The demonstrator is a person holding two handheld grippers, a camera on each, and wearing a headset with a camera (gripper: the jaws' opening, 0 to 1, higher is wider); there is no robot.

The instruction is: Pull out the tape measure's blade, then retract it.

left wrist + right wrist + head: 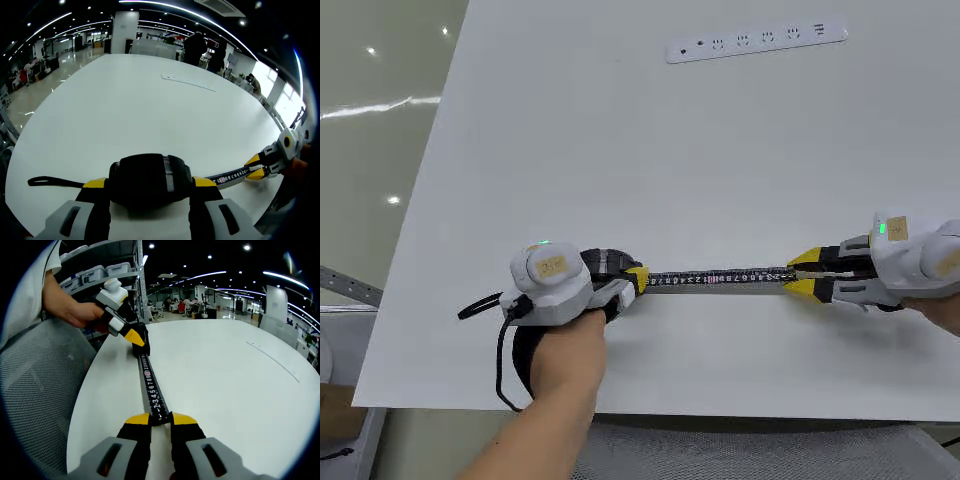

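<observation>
- Tape measure case (150, 177): black, rounded, near the front edge of the white surface (670, 150). It is clamped between the jaws of the left gripper (150, 183), whose yellow tips sit on either side of the body. A black wrist strap (50, 182) trails out to one side.
- Blade (715, 279): drawn out in a straight line from the case toward the right gripper (805, 273). It runs low along the surface with the printed numbers facing up. Whether it touches the surface cannot be told.
- Right gripper, own view (161, 419): the jaws are closed on the free end of the blade (151, 385), pinching it at the edges between the yellow tips.
- Power strip (757, 40): at the far side of the surface, well apart from the work.
- Step in hand, as judged: the blade is part-way extended. The pictures alone do not say whether the pull is done or the return is due.
- Handling notes:
  - Hold the case square and steady, so that the blade leaves its mouth without a sideways bend.
  - Move the right gripper only along the blade's own line, level, with no twist, since a curved blade buckles easily.
  - For the return, walk the pinched end back toward the case rather than letting go, since a freed blade may whip.
</observation>
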